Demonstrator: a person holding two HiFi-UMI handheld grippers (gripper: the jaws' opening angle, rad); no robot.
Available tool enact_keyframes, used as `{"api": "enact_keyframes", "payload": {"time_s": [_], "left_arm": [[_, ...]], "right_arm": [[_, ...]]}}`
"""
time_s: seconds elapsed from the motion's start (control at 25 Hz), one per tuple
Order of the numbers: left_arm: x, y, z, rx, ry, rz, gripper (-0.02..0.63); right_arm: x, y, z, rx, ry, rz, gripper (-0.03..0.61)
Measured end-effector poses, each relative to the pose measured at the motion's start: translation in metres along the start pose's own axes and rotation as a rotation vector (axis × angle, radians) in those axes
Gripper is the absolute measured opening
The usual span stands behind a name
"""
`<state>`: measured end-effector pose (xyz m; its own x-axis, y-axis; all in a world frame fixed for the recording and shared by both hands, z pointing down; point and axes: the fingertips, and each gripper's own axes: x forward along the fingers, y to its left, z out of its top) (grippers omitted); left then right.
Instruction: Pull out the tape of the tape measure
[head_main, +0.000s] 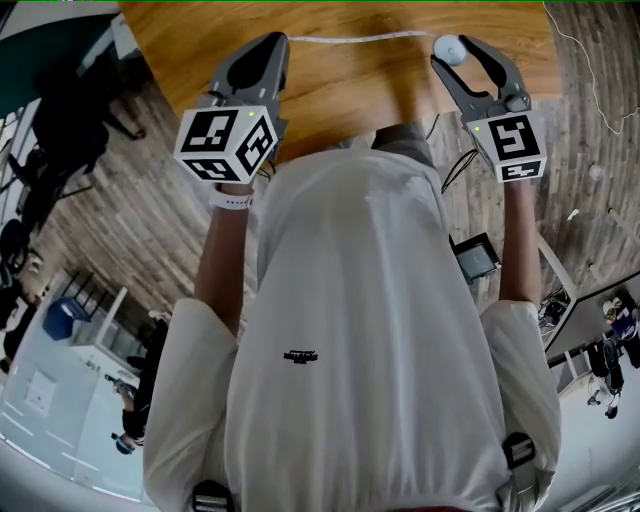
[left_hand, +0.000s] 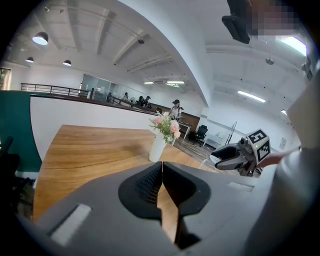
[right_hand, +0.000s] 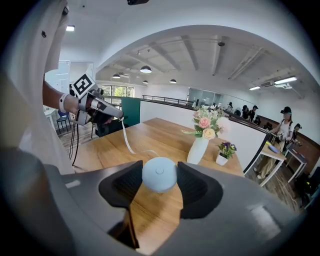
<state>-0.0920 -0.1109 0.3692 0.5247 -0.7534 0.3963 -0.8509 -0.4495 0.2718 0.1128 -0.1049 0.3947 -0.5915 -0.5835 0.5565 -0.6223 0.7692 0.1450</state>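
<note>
A round pale-blue tape measure (right_hand: 159, 174) sits between the pads of my right gripper (right_hand: 160, 181), which is shut on it above the wooden table (right_hand: 160, 135). Its thin white tape (right_hand: 125, 141) runs out in a slack curve to my left gripper (right_hand: 114, 112), whose jaws are shut on the tape's end. In the head view the tape (head_main: 360, 39) spans the gap between the left gripper (head_main: 276, 42) and the tape measure (head_main: 449, 48) in the right gripper (head_main: 456, 50). From the left gripper view its jaws (left_hand: 161, 175) meet tightly, with the right gripper (left_hand: 234, 155) off to the right.
A white vase of pink flowers (right_hand: 199, 146) and a small potted plant (right_hand: 223, 155) stand on the table beyond the grippers. The same vase (left_hand: 158, 144) shows in the left gripper view. A cable (head_main: 452, 165) hangs by the person's right arm. People stand far off.
</note>
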Motion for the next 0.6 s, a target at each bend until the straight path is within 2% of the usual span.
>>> {"api": "enact_keyframes", "payload": {"time_s": [0.16, 0.32, 0.6], "left_arm": [[0.017, -0.002, -0.005, 0.017, 0.020, 0.006, 0.023], [0.031, -0.001, -0.014, -0.006, 0.039, 0.016, 0.023], [0.051, -0.002, -0.037, 0.013, 0.092, 0.035, 0.023]], "right_arm": [[0.012, -0.010, -0.012, 0.046, 0.006, -0.001, 0.222], [0.023, -0.023, -0.029, 0.088, 0.019, -0.017, 0.221], [0.049, -0.031, -0.062, 0.061, 0.065, -0.016, 0.222]]}}
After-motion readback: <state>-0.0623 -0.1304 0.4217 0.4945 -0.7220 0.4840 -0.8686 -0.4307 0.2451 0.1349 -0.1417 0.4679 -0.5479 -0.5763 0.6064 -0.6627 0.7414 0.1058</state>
